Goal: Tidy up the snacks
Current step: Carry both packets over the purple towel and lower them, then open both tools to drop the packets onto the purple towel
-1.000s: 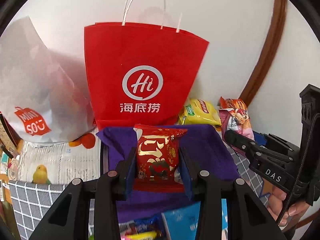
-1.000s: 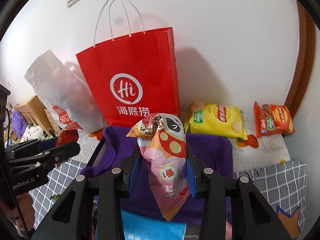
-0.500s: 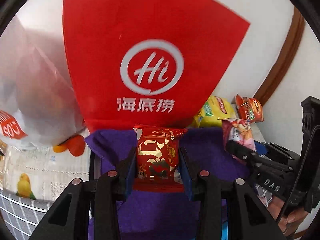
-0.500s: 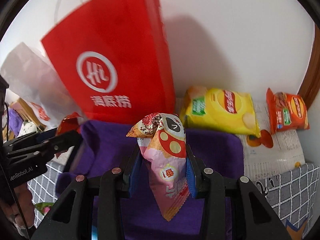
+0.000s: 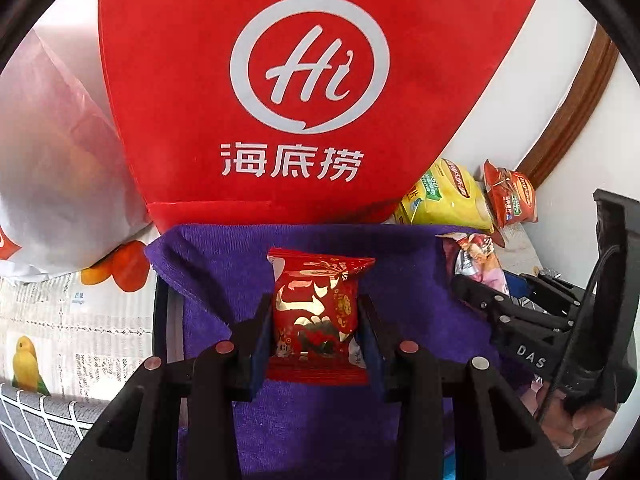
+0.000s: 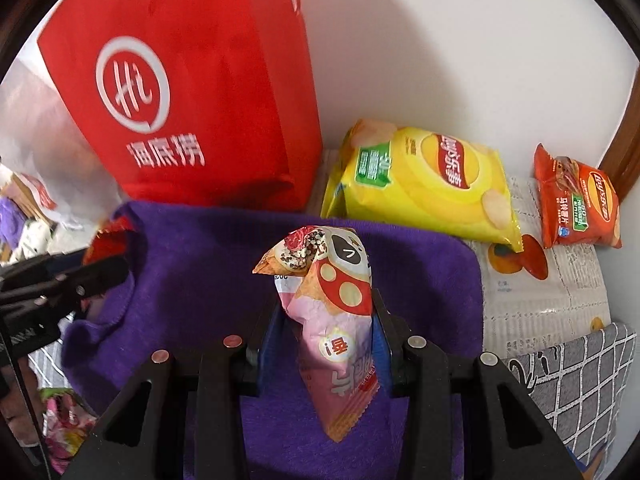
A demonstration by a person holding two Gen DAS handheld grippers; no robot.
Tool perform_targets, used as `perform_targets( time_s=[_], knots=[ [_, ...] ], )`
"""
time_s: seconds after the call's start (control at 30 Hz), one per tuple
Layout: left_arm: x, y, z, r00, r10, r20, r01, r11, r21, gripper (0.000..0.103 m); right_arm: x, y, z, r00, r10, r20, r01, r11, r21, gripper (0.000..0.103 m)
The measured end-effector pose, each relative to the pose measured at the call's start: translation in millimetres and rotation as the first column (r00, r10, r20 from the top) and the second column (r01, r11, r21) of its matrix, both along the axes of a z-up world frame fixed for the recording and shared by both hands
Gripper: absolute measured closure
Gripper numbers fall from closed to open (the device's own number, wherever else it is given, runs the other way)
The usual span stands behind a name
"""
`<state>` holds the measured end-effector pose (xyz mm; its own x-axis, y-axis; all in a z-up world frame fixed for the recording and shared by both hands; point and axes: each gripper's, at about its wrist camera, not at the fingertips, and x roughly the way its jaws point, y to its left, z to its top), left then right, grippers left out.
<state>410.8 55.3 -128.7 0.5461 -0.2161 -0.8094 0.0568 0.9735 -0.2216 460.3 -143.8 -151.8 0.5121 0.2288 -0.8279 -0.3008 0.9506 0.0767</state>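
My left gripper [image 5: 316, 312] is shut on a small red snack packet with gold print [image 5: 316, 312], held upright over a purple cloth [image 5: 224, 264] that lines a dark-rimmed container. My right gripper [image 6: 326, 320] is shut on a crumpled pink snack packet [image 6: 332, 320] over the same purple cloth [image 6: 192, 264]. Each gripper shows at the edge of the other's view: the right gripper [image 5: 486, 286] with the pink packet [image 5: 478, 258], the left gripper [image 6: 116, 268] with the red packet [image 6: 108, 238]. A person's hand [image 5: 580, 424] holds the right one.
A tall red paper bag [image 5: 304, 92] stands right behind the cloth against the white wall. Right of it lie a yellow chip bag [image 6: 424, 184] and an orange chip bag [image 6: 576, 204]. A white plastic bag [image 5: 52, 168] sits at the left. A checked grey cloth [image 6: 576, 376] edges the printed tablecloth.
Both grippers have sunk and moved forward toward the purple cloth and red bag, which now fill more of each view. Both packets stay gripped as before.
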Motion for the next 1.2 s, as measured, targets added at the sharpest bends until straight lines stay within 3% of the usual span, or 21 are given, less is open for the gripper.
perform_targets(
  time_s=[0.9,1.0,1.07,1.2],
  knots=[
    [10,-1,-11,0.998,-0.006,-0.064,0.004,1.000,-0.018,0.065,9,2,-13,0.999,-0.013,-0.039,0.011,0.999,-0.043,0.062],
    [11,-1,-14,0.997,-0.009,-0.073,0.007,0.999,-0.031,0.065,7,2,-8,0.999,-0.009,-0.031,0.008,0.999,-0.033,0.051],
    [11,-1,-16,0.997,-0.014,-0.080,0.011,0.999,-0.039,0.065,5,1,-2,1.000,0.001,-0.016,-0.001,1.000,-0.015,0.038],
    [11,-5,-16,0.997,-0.024,-0.079,0.020,0.999,-0.047,0.065,-1,1,12,1.000,0.008,0.029,-0.008,1.000,0.007,0.031]
  ],
)
